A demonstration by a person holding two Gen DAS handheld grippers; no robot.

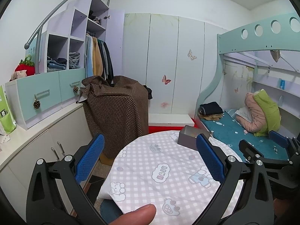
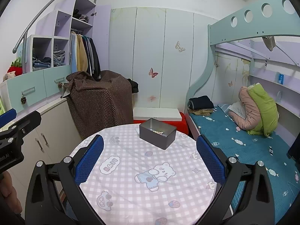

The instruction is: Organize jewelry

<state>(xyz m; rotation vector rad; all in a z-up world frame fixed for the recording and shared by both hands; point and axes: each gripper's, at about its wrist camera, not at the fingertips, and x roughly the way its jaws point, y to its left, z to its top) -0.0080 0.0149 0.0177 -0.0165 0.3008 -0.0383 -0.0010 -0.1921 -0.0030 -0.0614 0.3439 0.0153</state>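
A dark grey open box stands at the far side of a round table covered with a pink checked cartoon cloth. Small pale jewelry pieces lie inside it. In the left wrist view the box is partly hidden behind my left gripper's right finger. My left gripper is open and empty over the near part of the table. My right gripper is open and empty above the table, short of the box. The right gripper also shows at the right edge of the left wrist view.
A brown dotted cloth covers a bulky object behind the table on the left. White cabinets line the left wall. A bunk bed with a teal mattress, folded clothes and a pink and green jacket stands on the right. White wardrobe doors fill the back.
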